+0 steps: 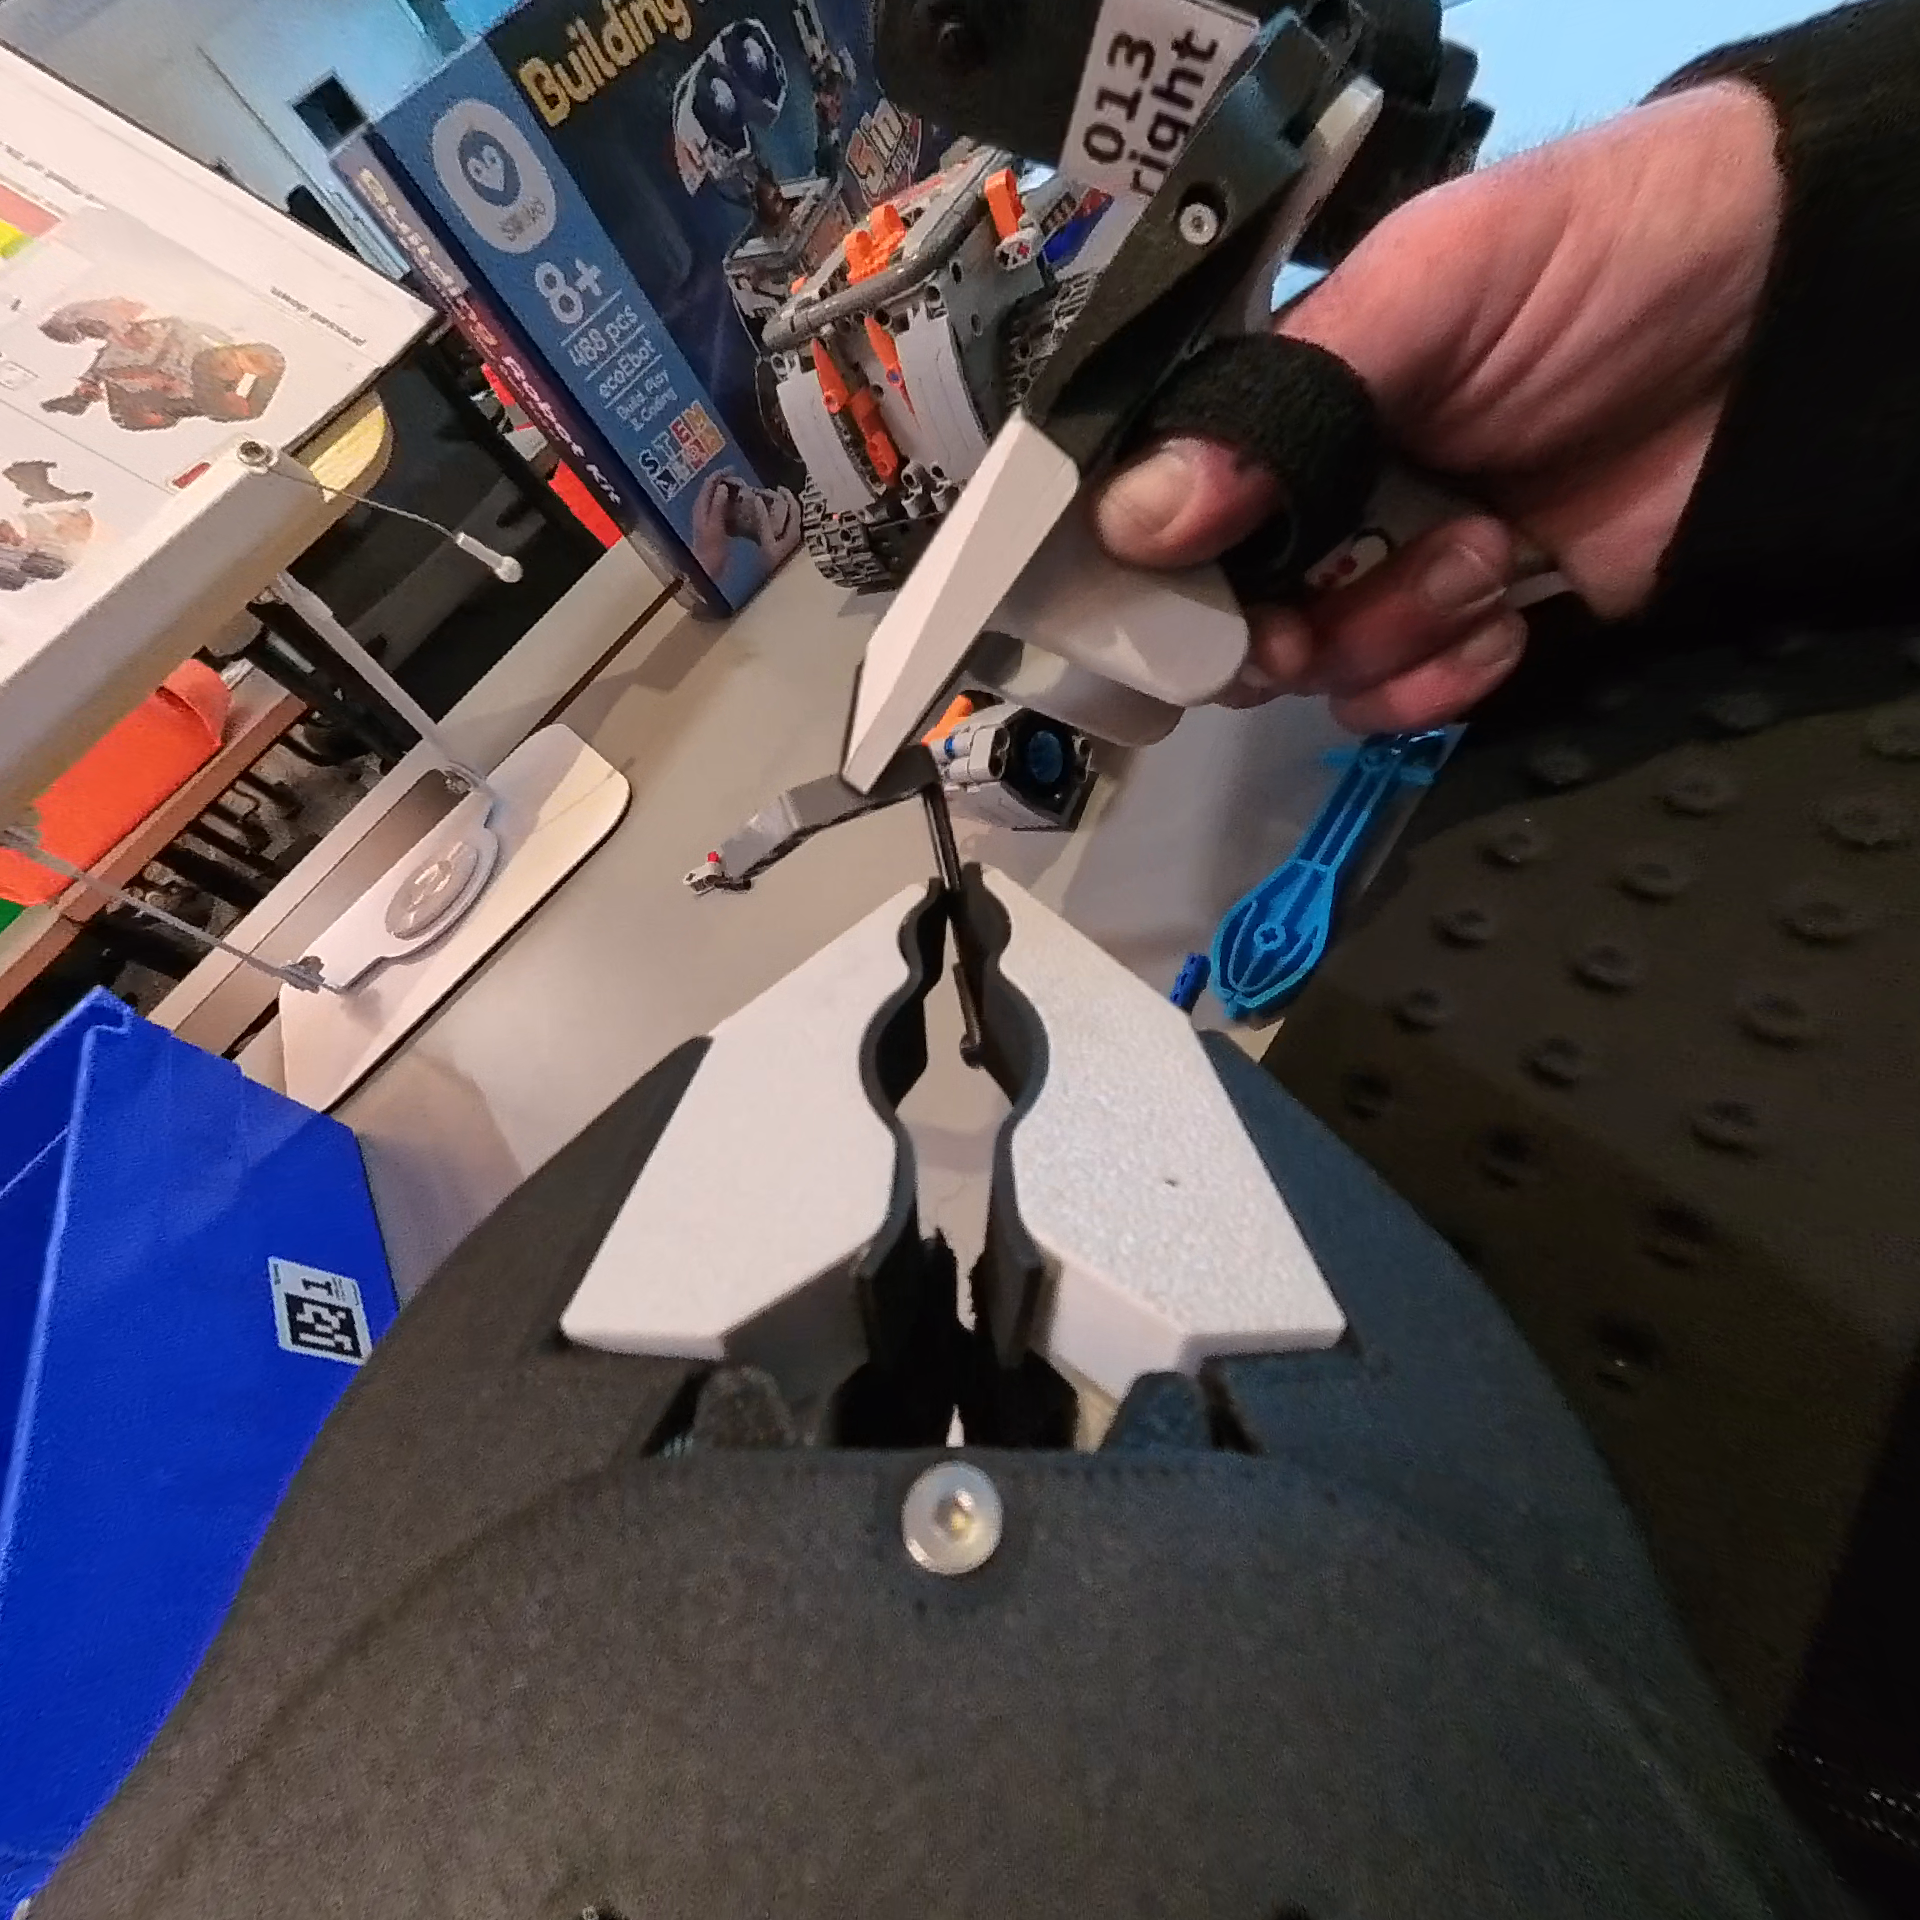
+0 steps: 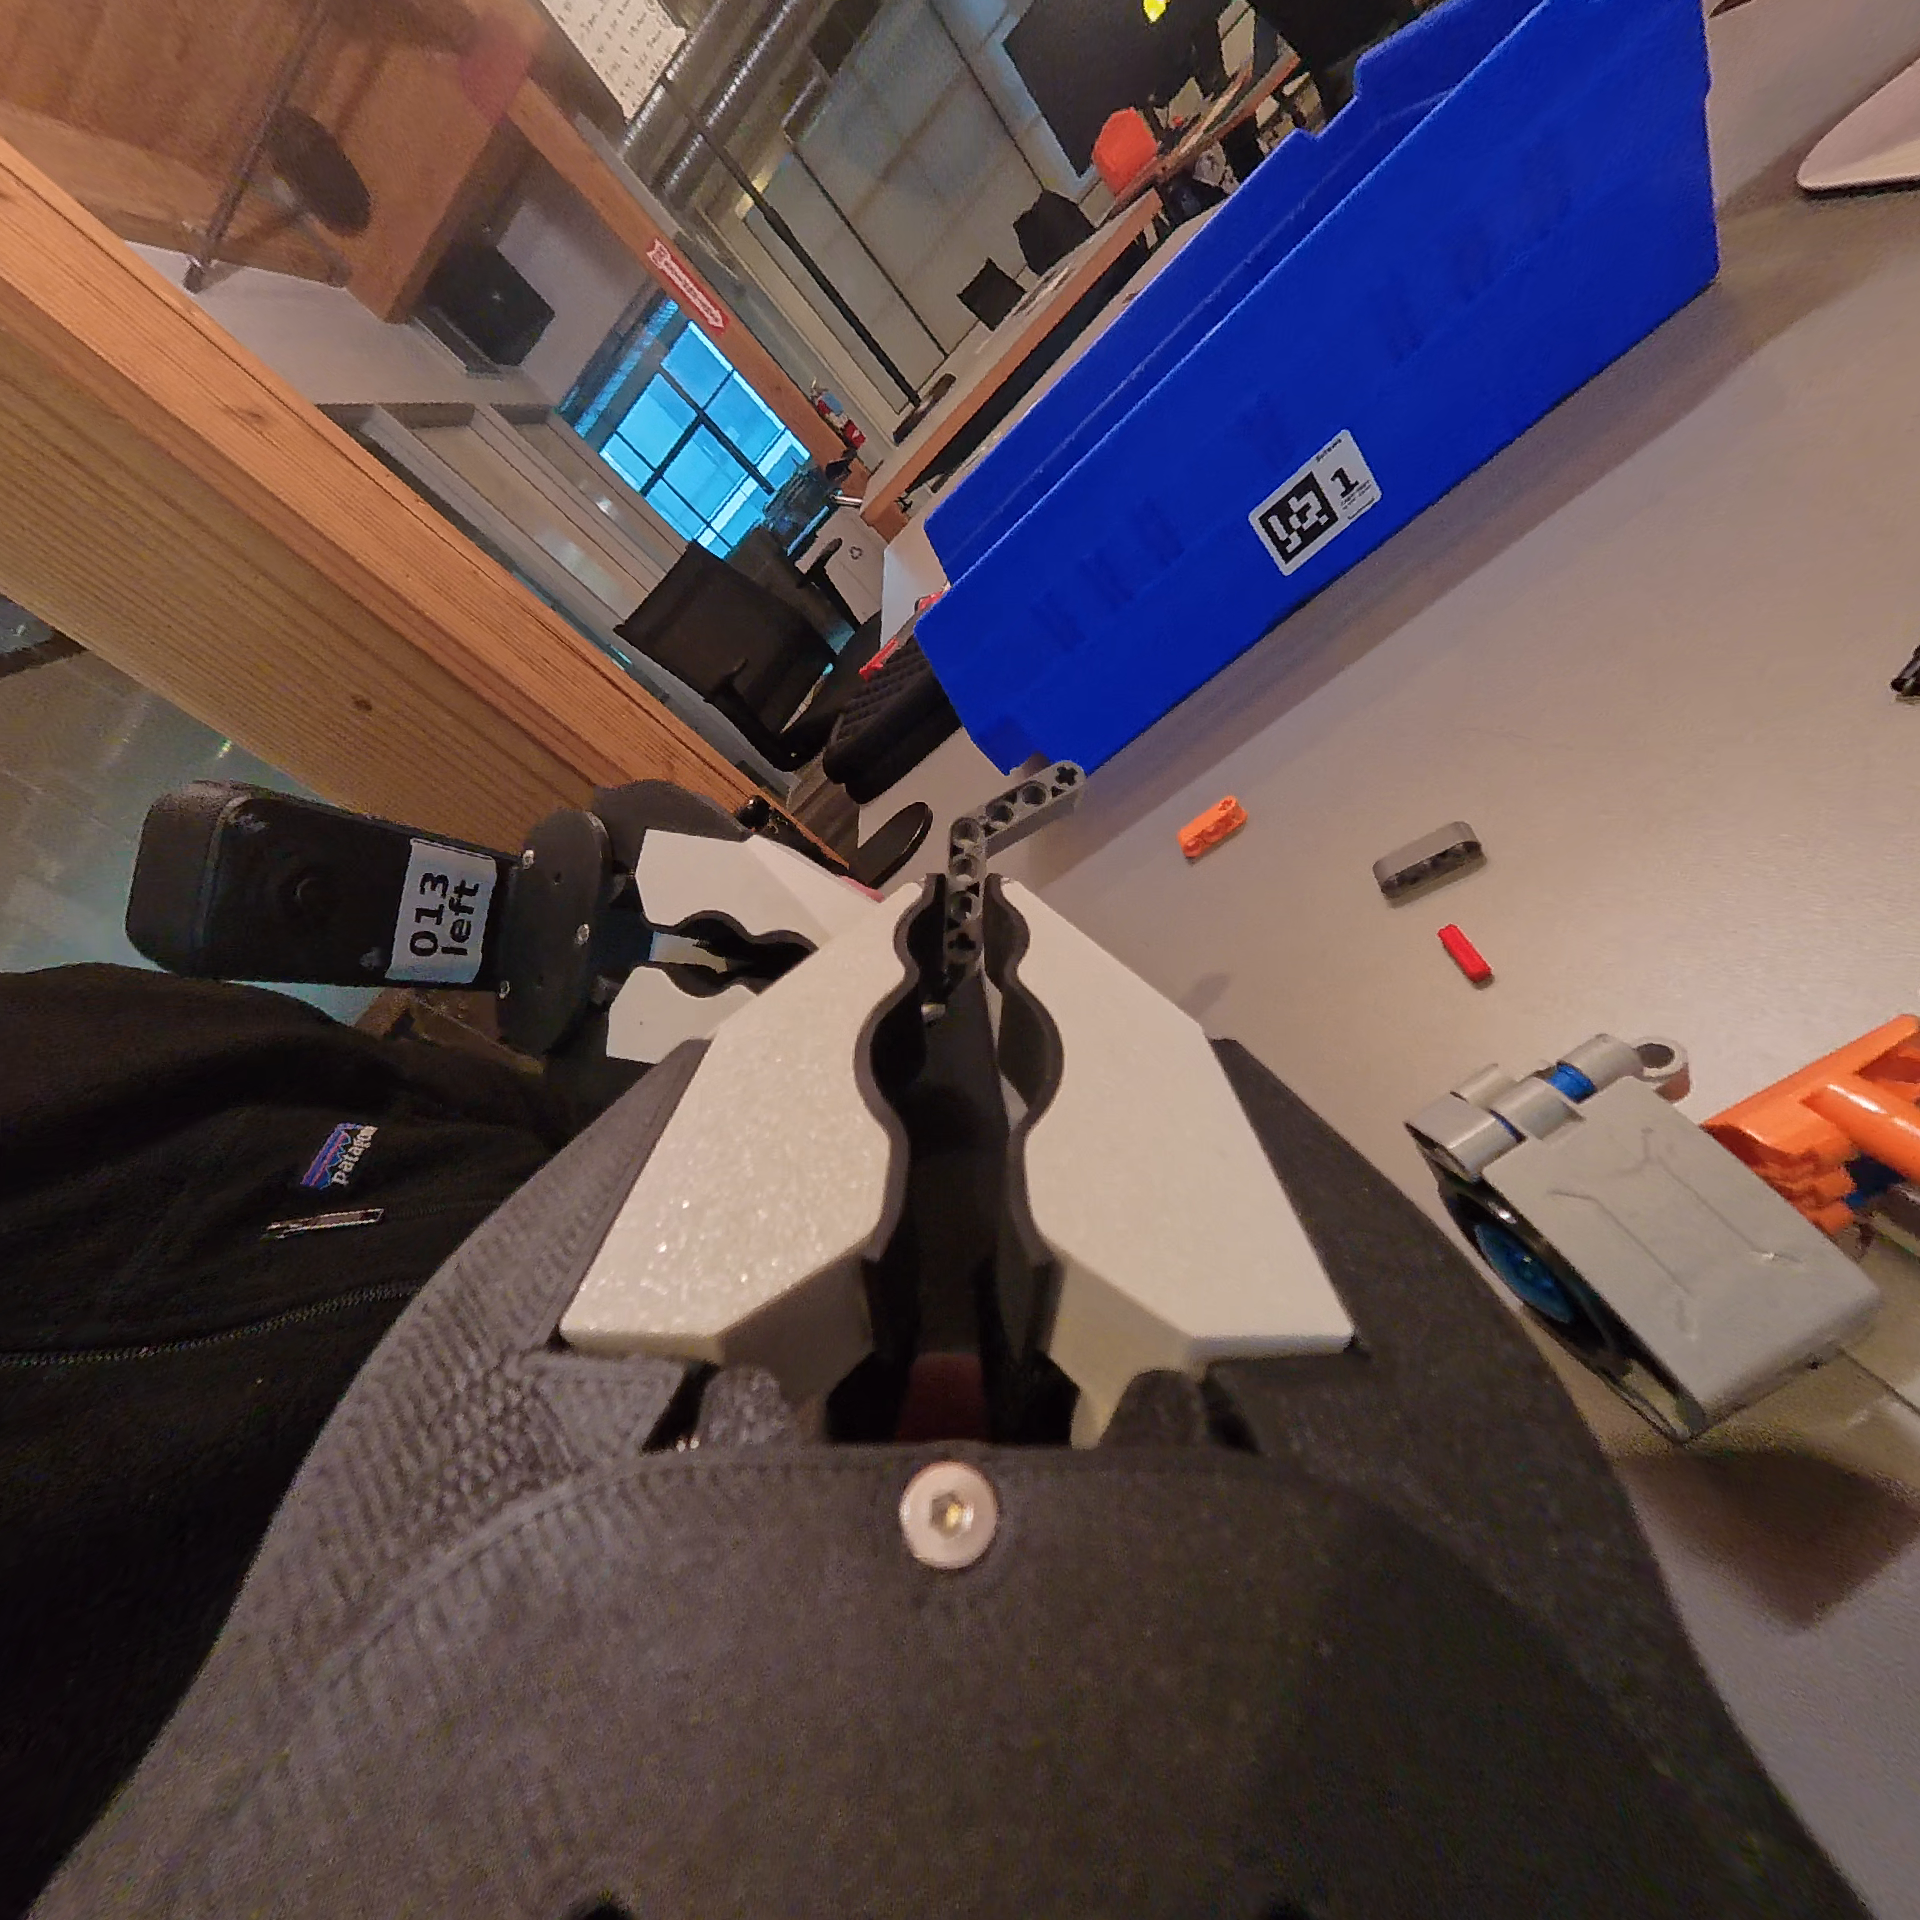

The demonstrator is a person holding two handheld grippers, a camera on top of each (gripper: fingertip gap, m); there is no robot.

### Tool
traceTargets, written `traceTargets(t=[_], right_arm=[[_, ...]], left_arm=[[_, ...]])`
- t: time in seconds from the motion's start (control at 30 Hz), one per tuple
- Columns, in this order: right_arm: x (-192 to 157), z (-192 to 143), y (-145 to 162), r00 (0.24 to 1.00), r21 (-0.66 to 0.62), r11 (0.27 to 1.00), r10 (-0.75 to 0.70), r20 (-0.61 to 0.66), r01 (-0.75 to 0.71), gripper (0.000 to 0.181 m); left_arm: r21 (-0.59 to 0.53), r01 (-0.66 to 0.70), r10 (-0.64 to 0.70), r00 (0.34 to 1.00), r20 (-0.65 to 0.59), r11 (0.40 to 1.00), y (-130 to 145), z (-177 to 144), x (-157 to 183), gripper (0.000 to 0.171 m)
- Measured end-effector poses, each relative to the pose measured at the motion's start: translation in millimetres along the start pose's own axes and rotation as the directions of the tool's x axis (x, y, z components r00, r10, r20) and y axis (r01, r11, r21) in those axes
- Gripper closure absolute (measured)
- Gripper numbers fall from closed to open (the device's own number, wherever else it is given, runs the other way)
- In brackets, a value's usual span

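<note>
Currently, both grippers are closing on small construction-kit parts above a grey table point(image 2: 1558, 665).

Left gripper point(image 1: 951, 914): its white fingers are standing nearly together, pinching a thin black axle pin point(image 1: 951, 862) at the tips. The pin's long axis is running along the fingers, pointing away from the camera and slightly leftward. Its lower end is lying inside the scalloped gap; its upper end is meeting the part held by the other gripper, and whether the two are joined is hard to make out.

Right gripper point(image 2: 961, 904): its fingers are closing narrowly on a dark grey angled beam point(image 2: 987, 842) with round holes. One leg is running along the fingers and is partly hidden between them; the other is bending toward the upper right, ending in a cross-shaped hole. In the left wrist view only one finger of this gripper is showing clearly, and a person's hand point(image 1: 1507, 416) is gripping its handle.

Surroundings:
- A blue bin point(image 2: 1351, 436) bearing a square-coded sticker is standing well beyond the beam.
- An orange connector point(image 2: 1212, 826), a short grey beam point(image 2: 1429, 857) and a red pin point(image 2: 1465, 951) are lying apart on the table.
- A grey motor block point(image 2: 1652, 1257) is cut off at the right edge.
- A built robot model point(image 1: 904, 364) and its blue box point(image 1: 582, 312) are standing at the rear.
</note>
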State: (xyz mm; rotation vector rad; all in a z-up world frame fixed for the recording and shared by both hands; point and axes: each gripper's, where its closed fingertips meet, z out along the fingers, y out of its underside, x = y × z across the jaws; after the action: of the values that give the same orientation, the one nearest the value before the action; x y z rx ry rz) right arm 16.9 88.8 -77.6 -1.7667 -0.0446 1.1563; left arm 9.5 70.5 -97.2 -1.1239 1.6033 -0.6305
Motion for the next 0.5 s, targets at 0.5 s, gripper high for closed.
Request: traceTargets(t=[0.5], right_arm=[[-12,-2,-6,0.995,0.046,0.999,-0.001,0.101,-0.003,0.177]], left_arm=[[0.101,0.232,-0.213,0.962,-0.171,0.968,-12,-8,0,0.171]])
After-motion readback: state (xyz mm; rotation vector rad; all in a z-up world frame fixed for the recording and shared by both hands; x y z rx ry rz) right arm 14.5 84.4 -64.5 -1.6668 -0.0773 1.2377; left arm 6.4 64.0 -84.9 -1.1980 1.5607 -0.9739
